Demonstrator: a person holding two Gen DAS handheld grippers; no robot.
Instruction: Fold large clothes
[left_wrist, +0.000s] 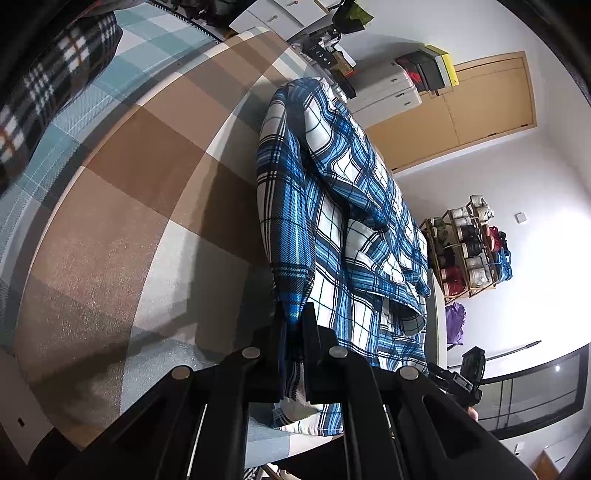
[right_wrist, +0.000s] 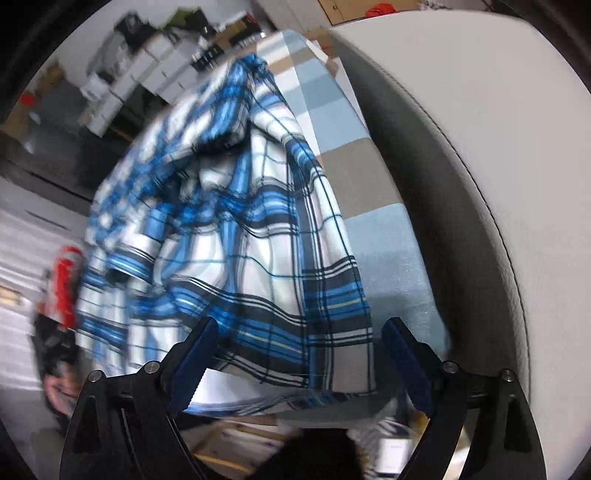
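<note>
2 grippers work on 1 blue plaid shirt (left_wrist: 332, 206), which lies crumpled on a bed cover of brown, white and teal checks (left_wrist: 122, 206).

In the left wrist view, a dark plaid pillow or blanket (left_wrist: 55, 85) sits at the upper left of the frame, bare checked cover fills the middle, and the shirt runs from upper centre down to the bottom centre. There the left gripper (left_wrist: 291, 332) is clamped tight on a bunched edge of the shirt, probably to anchor that side while the other end is reset. At the right of the frame stand a wooden door (left_wrist: 480, 110) and a shoe rack (left_wrist: 469, 251).

In the right wrist view, blurred by motion, the shirt fills the left and centre, its hem hanging over the bed edge at the bottom. The right gripper (right_wrist: 299, 354) stands wide, its blue pads (right_wrist: 195, 358) either side of the hem and not pressing on it. A pale padded headboard (right_wrist: 461, 147) curves along the right of the frame.
</note>
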